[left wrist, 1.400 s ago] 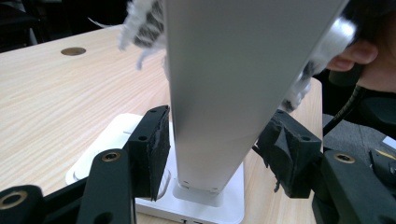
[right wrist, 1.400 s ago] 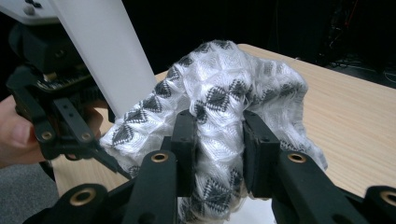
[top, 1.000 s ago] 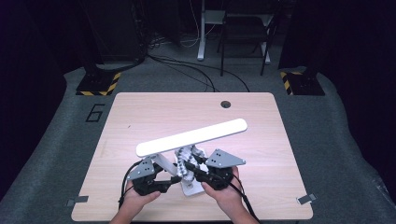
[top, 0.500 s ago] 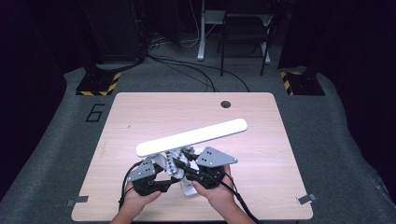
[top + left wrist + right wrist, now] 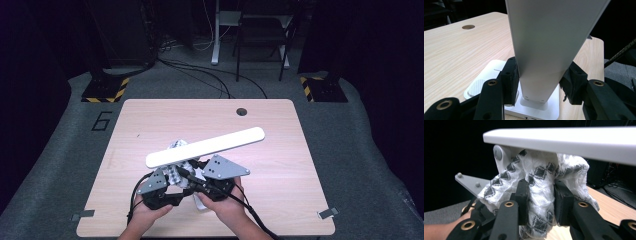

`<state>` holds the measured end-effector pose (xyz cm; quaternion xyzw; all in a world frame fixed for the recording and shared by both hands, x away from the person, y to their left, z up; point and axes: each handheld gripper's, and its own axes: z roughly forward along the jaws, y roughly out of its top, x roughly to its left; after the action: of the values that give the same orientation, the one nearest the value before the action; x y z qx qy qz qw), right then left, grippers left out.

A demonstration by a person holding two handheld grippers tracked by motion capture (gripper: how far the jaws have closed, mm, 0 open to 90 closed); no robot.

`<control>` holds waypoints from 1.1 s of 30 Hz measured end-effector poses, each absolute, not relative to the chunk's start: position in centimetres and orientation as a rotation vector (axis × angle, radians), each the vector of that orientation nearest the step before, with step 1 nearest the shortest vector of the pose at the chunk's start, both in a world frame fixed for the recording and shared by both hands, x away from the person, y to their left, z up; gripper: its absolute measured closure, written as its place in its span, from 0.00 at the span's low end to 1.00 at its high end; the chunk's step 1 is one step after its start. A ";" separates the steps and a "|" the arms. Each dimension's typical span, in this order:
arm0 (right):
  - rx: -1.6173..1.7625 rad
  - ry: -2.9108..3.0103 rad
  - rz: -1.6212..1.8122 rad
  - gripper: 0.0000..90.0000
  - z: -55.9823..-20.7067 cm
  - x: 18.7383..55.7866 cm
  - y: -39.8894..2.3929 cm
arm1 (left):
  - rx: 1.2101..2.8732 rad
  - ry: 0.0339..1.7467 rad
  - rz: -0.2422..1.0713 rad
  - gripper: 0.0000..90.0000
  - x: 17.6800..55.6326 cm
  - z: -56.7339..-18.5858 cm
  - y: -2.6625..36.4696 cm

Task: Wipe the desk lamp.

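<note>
On the wooden table (image 5: 150, 125), the left gripper (image 5: 541, 82) clamps the desk lamp's upright arm (image 5: 544, 50). The right gripper (image 5: 540, 202) pinches a patterned cloth (image 5: 541, 180) under the lamp head (image 5: 205, 146), whose long axis runs left-near to right-far above the base (image 5: 491, 75).

Your right gripper (image 5: 192, 176) now sits higher and closer in under the white lamp bar (image 5: 205, 147) than a second ago, carrying its bunched patterned cloth (image 5: 541, 195) up against the bar's underside; your left gripper (image 5: 540, 85) closes slightly on the lamp's upright arm (image 5: 544, 50)
</note>
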<state>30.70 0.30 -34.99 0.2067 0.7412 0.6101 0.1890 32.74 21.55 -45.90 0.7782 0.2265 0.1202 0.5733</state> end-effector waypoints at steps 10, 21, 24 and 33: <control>0.577 2.100 1.711 0.76 -34.9 30.9 0.5 | 1.833 0.535 0.289 0.59 32.7 -45.8 21.4; 0.630 2.184 1.625 0.77 -37.3 31.7 0.3 | 1.855 0.531 0.300 0.59 32.7 -45.6 21.5; 0.652 2.203 1.594 0.77 -38.2 32.1 0.0 | 1.857 0.533 0.302 0.59 32.7 -45.6 21.5; 0.676 2.201 1.570 0.77 -39.2 32.1 -0.1 | 1.864 0.535 0.302 0.59 32.7 -45.6 21.4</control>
<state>32.08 -0.09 -39.17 0.2389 0.7774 0.5544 0.1764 32.71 21.41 -45.56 0.7893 0.2267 0.1280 0.5560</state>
